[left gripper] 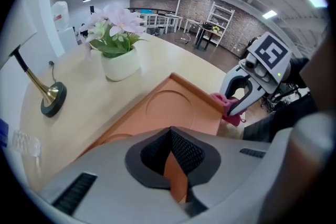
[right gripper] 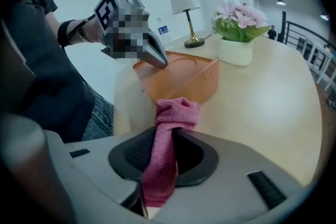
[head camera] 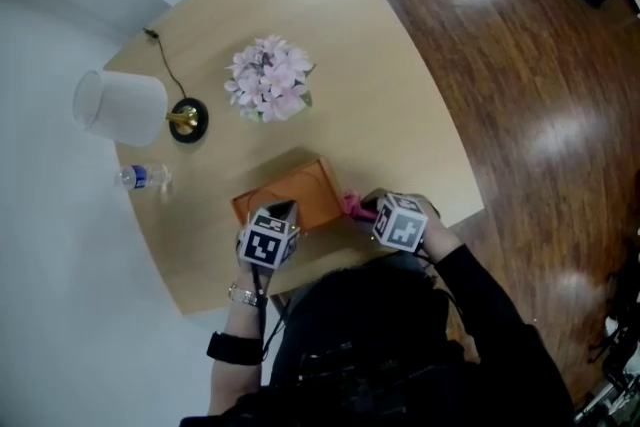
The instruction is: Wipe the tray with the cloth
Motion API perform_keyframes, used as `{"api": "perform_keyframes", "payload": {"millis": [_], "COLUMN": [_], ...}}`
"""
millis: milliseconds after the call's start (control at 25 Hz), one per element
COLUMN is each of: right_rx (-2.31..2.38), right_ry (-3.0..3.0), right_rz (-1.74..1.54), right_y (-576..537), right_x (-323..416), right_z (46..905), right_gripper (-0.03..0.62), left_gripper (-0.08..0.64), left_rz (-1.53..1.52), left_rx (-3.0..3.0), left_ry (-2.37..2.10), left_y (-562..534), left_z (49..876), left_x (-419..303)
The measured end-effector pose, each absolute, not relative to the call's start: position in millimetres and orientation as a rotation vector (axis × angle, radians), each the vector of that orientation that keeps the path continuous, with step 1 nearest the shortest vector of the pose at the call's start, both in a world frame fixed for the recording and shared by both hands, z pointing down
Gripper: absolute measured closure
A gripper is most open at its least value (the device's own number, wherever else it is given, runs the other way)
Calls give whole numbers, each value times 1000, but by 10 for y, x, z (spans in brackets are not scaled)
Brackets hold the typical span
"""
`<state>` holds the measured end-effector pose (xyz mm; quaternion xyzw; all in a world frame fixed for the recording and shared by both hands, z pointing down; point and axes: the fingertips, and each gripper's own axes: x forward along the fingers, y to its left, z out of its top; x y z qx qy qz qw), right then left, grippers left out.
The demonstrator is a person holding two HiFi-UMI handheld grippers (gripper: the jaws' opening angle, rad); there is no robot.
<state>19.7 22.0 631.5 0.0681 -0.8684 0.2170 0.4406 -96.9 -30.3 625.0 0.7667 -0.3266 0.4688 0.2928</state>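
Note:
An orange tray (head camera: pixel 312 197) with round recesses lies near the table's front edge. My left gripper (head camera: pixel 285 212) is shut on the tray's near rim; in the left gripper view a strip of orange rim (left gripper: pixel 174 178) sits pinched between the dark pads. My right gripper (head camera: pixel 365 208) is just right of the tray, shut on a pink cloth (right gripper: pixel 167 136). The cloth bunches out past the jaws, close to the tray's right wall (right gripper: pixel 202 81). The left gripper view also shows the right gripper (left gripper: pixel 237 98) with the cloth (left gripper: pixel 227 108) at the tray's corner.
A white pot of pink flowers (head camera: pixel 268 80) stands beyond the tray. A lamp (head camera: pixel 125 105) with a brass stem and a water bottle (head camera: pixel 145 177) are at the table's left. The table's front edge (head camera: pixel 330 265) runs right by the grippers, with wooden floor (head camera: pixel 540 115) to the right.

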Motion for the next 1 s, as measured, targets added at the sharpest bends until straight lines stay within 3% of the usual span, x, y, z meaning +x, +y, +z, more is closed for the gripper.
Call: {"api": "perform_keyframes", "payload": {"millis": [360, 640, 1000], "right_rx": [391, 410, 214], "right_ry": [-2141, -2132, -2072], "right_rz": [562, 387, 362], "right_y": [-262, -1116, -666], "right_x": [484, 147, -1], "right_z": [6285, 6454, 6596], "right_gripper": [486, 486, 488], "left_gripper": [557, 557, 557], "left_rz": [1250, 1315, 1308], "left_rx": [2034, 1997, 2006], "left_ry": [-884, -898, -916], "left_y": [-281, -266, -314], "left_z": [6227, 6275, 6260], "left_x": [-925, -956, -969]}}
